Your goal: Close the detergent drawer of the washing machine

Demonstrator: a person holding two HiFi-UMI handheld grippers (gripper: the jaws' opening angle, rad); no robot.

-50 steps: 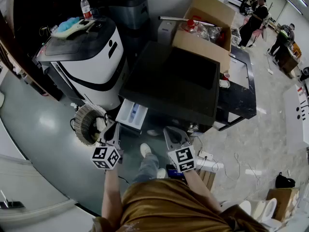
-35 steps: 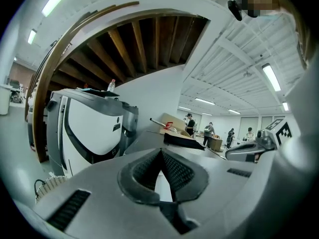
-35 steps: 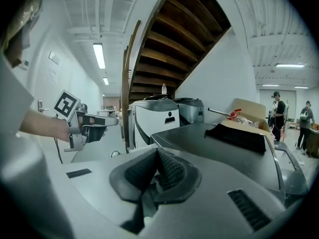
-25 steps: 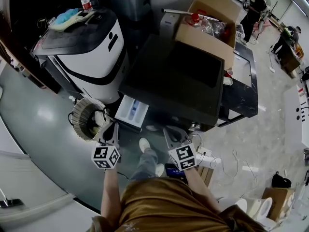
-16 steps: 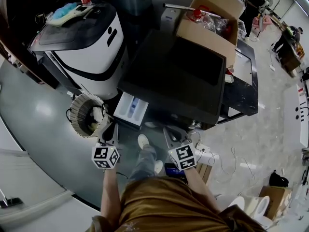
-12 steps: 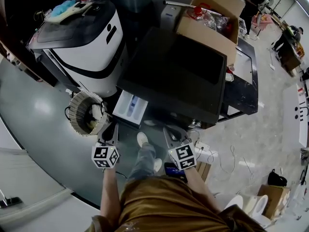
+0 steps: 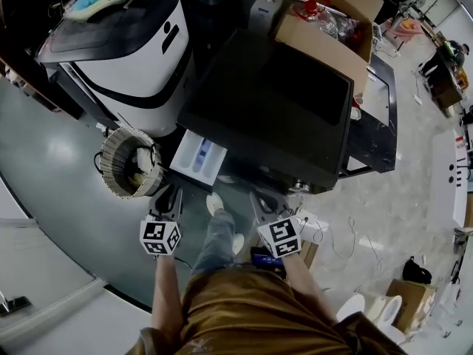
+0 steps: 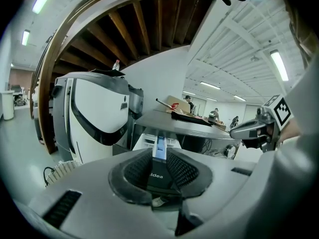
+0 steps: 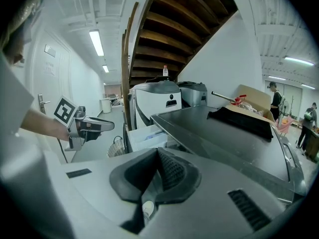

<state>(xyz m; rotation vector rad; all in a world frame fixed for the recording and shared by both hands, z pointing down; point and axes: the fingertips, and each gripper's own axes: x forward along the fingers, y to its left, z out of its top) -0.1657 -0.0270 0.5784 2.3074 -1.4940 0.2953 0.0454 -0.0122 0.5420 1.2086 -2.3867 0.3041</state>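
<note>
1. As I scan from the left edge, I log a white appliance (image 7: 140,58) w/ a black band at top left; a round basket (image 7: 126,163) stands on the grey floor (image 7: 59,161) at its base.
2. Left gripper (image 7: 168,197): held low over the floor, just right of the basket, marker cube (image 7: 160,237) toward me. Jaws narrowly apart, having just been opening; nothing btwn the pads (image 8: 184,168).
3. Detergent drawer (image 7: 198,158): pulled out of the washing machine (image 7: 273,102) front, just under the dark top at its left end; white tray w/ blue insert. Pos.: ahead of the left gripper, apart from it, btwn basket and machine.
4. Shoe (image 7: 214,202): on the floor btwn the two grippers.
5. Right gripper (image 7: 260,198): approx. level w/ the left one, before the machine front. Jaws together, pads (image 9: 172,171) meeting at the tips, gripping nothing.
6. Cardboard box (image 7: 332,21): at the far right corner of the machine top, flaps open, clear plastic and red items inside. I cannot tell whether it rests on the top or behind it.
</note>
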